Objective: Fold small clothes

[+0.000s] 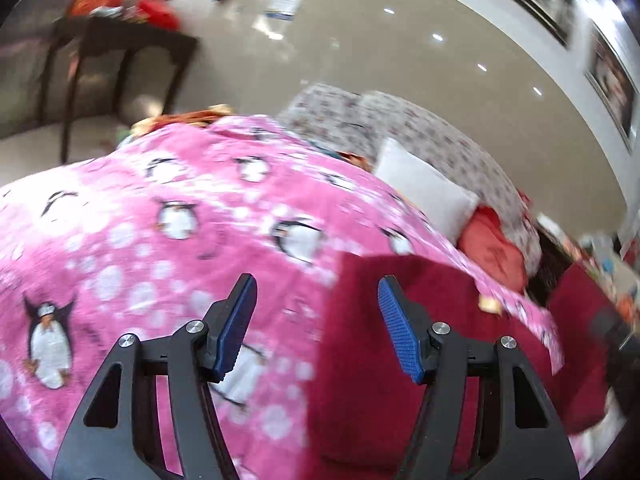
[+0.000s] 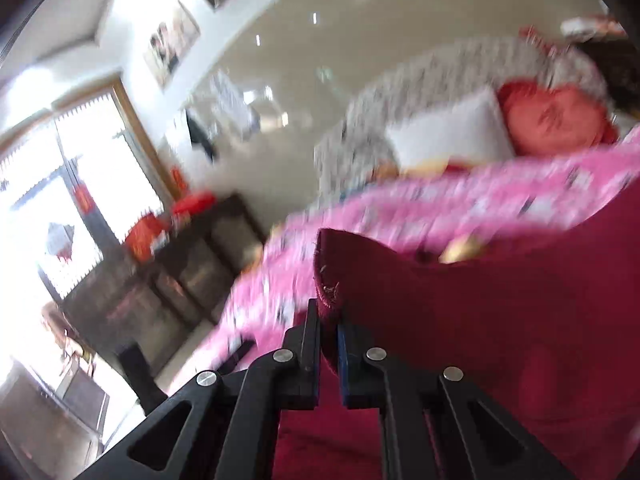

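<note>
A dark red garment [image 1: 420, 344] lies on a pink penguin-print blanket [image 1: 168, 232] in the left wrist view. My left gripper [image 1: 318, 322] hovers over the garment's left edge, open, with nothing between its blue pads [image 1: 400, 332]. In the tilted, blurred right wrist view, my right gripper [image 2: 329, 320] is shut on an edge of the red garment [image 2: 480, 320], and a lifted flap of that cloth stands up from between the fingers. The pink blanket [image 2: 420, 208] shows behind it.
A white cushion [image 1: 424, 192], an orange-red cushion [image 1: 492, 248] and a patterned grey sofa back [image 1: 440, 136] lie beyond the blanket. A dark wooden table [image 1: 120, 48] with red items stands at the far left. Bright windows [image 2: 48, 184] fill the right wrist view's left side.
</note>
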A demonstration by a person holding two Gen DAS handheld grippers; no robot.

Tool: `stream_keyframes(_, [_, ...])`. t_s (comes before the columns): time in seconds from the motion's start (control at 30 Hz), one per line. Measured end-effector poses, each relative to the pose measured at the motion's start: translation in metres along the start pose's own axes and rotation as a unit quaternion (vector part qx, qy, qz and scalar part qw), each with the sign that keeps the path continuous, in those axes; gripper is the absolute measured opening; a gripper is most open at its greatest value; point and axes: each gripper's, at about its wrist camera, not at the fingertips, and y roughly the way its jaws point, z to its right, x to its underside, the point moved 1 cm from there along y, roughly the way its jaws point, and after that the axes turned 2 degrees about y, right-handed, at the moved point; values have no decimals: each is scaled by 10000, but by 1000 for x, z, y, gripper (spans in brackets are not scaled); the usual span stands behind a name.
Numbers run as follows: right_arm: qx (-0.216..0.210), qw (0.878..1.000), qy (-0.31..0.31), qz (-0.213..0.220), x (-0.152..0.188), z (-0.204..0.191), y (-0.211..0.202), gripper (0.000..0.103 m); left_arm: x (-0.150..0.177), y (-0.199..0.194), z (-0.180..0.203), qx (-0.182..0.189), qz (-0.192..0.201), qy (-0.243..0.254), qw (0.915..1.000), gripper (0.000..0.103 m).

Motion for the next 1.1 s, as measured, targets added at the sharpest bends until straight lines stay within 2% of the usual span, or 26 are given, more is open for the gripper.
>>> stream_keyframes(0.1, [229,9986,-219,-424,31,-15,50,6,-1,-2,-15,-73,38,-263,9996,63])
stream_keyframes(0.23, [266,9971,-156,-701,53,-7,86,6,0,-3,-9,-3,100,-191,9998,63])
stream_keyframes(0.47, [115,9970,59,-766,58,1,106,6,2,-5,-1,184,98,-123,9997,63])
stream_keyframes(0.6, [216,9968,-147,-750,59,-12,111,6,2,-9,1,413,127,-158,9989,63])
stream_keyframes(0.67, [578,9933,-370,-932,65,-14,120,7,5,-4,9,819,-109,-69,9966,63])
stream_keyframes(0.73, [687,9902,-299,-1180,68,-9,123,23,9,2,22,1194,-354,108,9922,64])
stream_keyframes(0.77, [660,9902,-250,-1201,68,-7,120,36,12,6,29,1345,-534,253,9891,65])
stream_keyframes(0.8, [672,9899,-272,-1220,68,-5,113,42,16,11,37,1431,-708,400,9864,65])
stream_keyframes(0.9, [977,9837,-594,-1389,73,-2,88,42,29,26,55,1471,-1222,801,9783,65])
stream_keyframes(1.0, [1192,9782,-924,-1425,83,1,48,41,39,47,60,1494,-1778,846,9690,65])
stream_keyframes(1.1, [1209,9759,-1171,-1392,99,8,15,42,41,54,56,1616,-1921,692,9655,66])
